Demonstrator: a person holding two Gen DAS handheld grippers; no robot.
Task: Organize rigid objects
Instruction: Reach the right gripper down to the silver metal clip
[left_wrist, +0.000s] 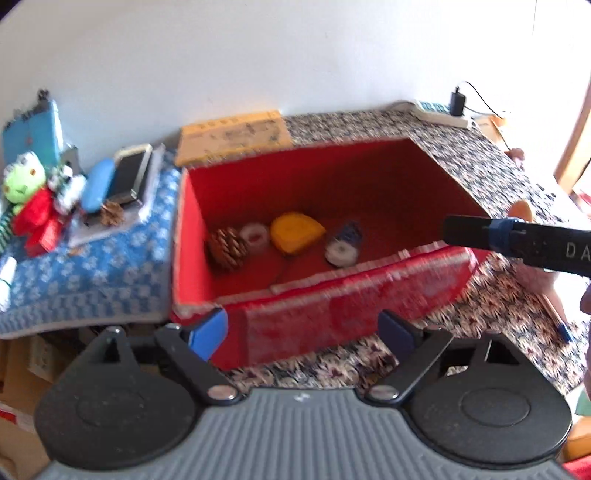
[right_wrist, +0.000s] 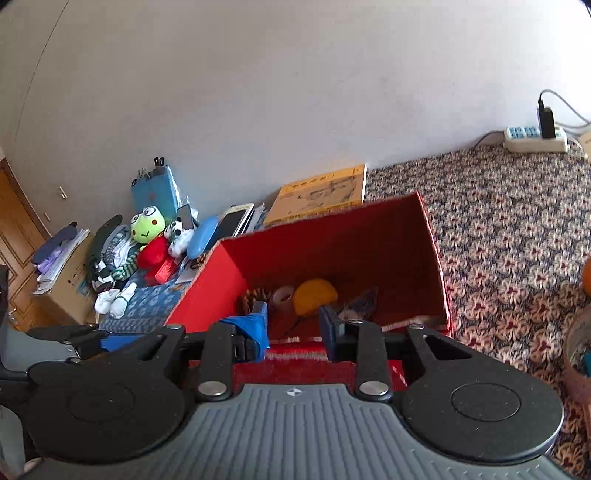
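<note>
red box (left_wrist: 332, 325) beyond parted left fingers (left_wrist: 208, 332)

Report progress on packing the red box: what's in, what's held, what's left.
Done: the red box already holds a pine cone, a yellow tape measure and two tape rolls.

In hand: nothing. The left gripper and right gripper are both open and empty, near the box's front.

Left: possibly the second pine cone and blue case on the blue cloth.
</note>
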